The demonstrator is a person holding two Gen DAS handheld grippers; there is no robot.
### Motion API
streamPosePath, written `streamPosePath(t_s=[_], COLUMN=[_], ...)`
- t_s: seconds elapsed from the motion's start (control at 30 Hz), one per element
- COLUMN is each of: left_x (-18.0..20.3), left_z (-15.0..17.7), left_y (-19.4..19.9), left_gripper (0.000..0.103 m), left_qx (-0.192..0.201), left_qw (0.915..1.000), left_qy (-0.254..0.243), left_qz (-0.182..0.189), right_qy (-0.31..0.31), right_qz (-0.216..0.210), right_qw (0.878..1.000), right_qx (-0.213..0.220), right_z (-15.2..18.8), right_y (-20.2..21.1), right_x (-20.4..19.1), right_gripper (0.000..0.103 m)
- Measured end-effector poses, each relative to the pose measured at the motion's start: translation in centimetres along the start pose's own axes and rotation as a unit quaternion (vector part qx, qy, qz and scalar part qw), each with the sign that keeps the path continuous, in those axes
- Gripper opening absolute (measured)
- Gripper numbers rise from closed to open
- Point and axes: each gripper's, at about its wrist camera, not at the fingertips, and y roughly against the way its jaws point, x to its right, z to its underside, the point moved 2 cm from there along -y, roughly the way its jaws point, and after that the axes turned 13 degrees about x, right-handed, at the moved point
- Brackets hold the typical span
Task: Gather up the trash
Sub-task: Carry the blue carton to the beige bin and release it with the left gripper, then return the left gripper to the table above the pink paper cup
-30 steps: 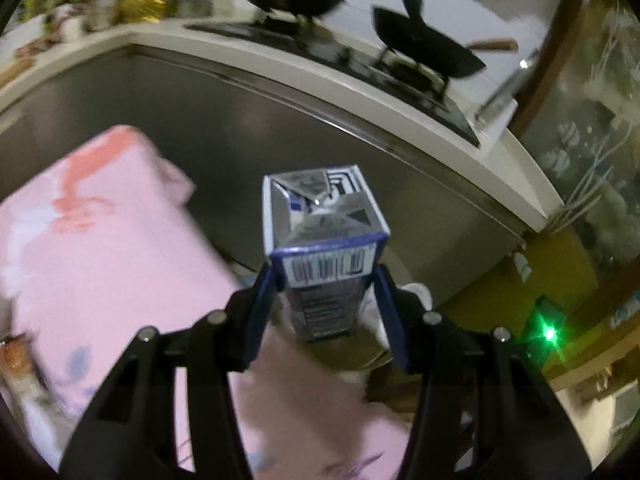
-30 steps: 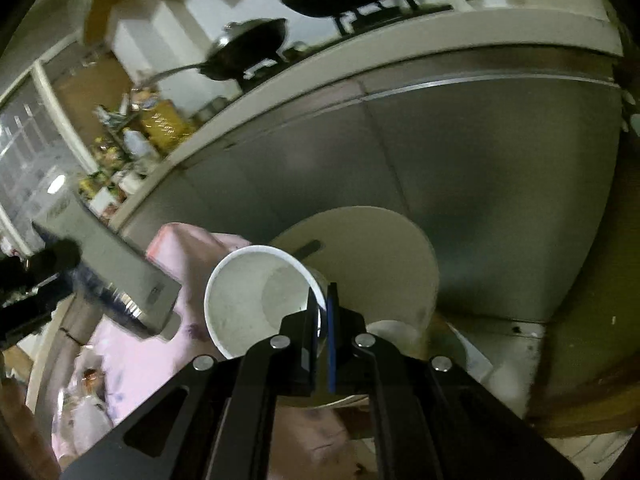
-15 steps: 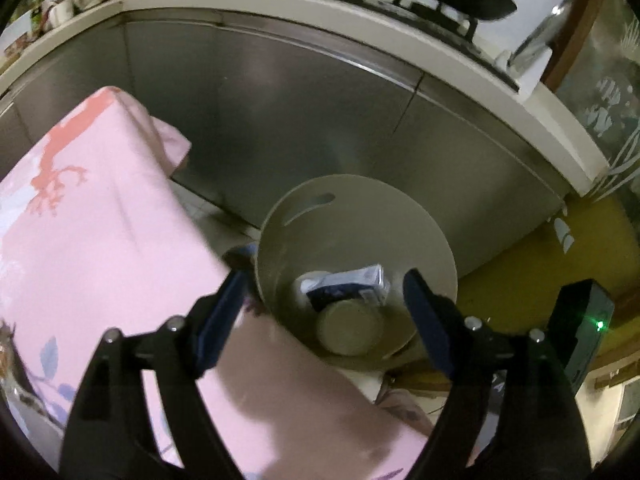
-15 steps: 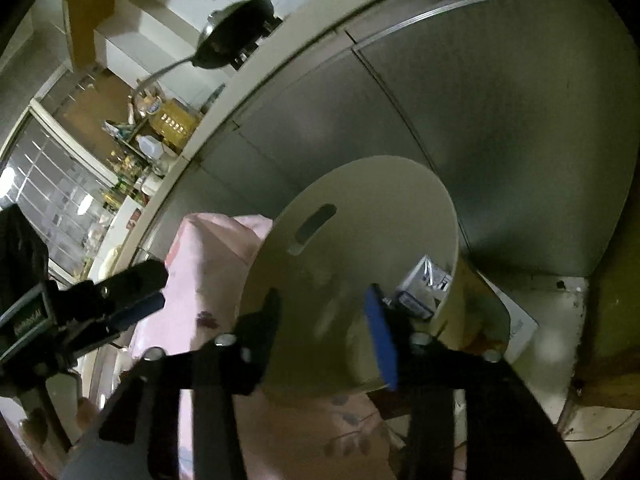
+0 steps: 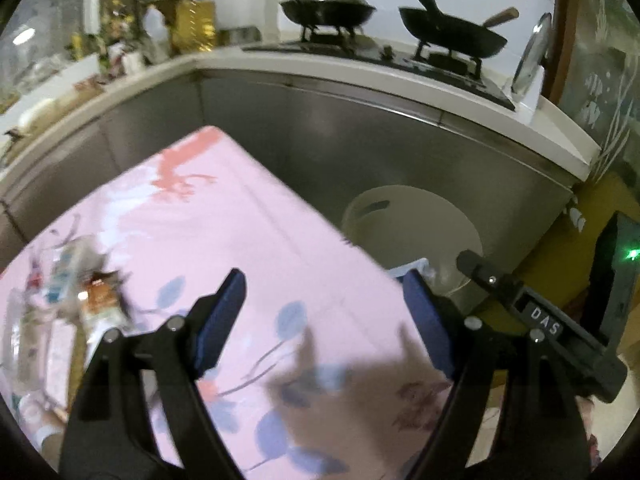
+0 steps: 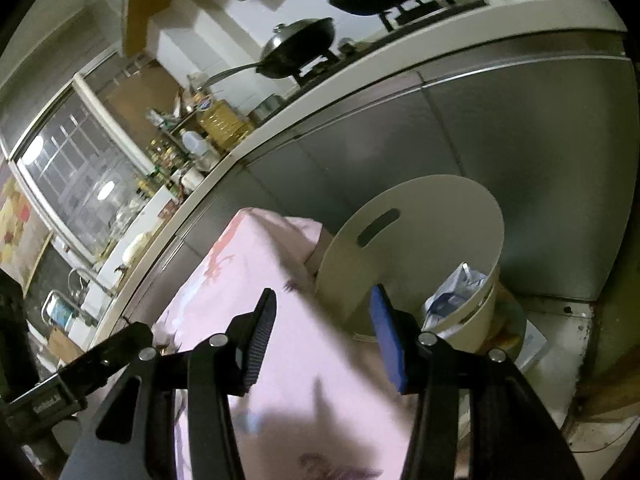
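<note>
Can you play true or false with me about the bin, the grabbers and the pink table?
1. Both grippers are open and hold nothing. True: the left gripper and the right gripper have their jaws wide apart with nothing between them.
2. The bin has nothing in it. False: a carton lies inside it.
3. Some trash lies on the pink cloth. True: it sits at the cloth's left side, though it is blurry.
4. The bin stands on the counter. False: it is low down in front of the steel cabinets, beside the cloth.
5. Only one pan is on the stove. False: there are two, a lidded wok and a pan.
</note>
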Motion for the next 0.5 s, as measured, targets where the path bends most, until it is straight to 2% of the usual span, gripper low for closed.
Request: streamPosePath(t_s=[0.37, 0.43, 0.5], left_x=[-5.0, -6.1, -7.0], left_z=[1.6, 1.8, 2.1], left_y=[7.7, 8.9, 10.1], left_gripper=[0.078, 0.083, 0.083], left_qx=[0.056, 0.068, 0.079], left_qw=[0.9955, 0.9933, 0.9904], left_qy=[0.006, 0.007, 0.009], left_qz=[-0.077, -0.094, -0.113], right_qy=[0.076, 0.094, 0.107], right_qz=[-0.015, -0.022, -0.03], right_qw=[0.997, 0.995, 0.994], right_qx=[-0.001, -0.004, -0.009], right_z=[3.0, 3.6, 4.2], right_y=[3.6, 3.9, 3.9], right_x=[-7.3, -9.0, -10.4], right_gripper=[0.047, 0.047, 0.047])
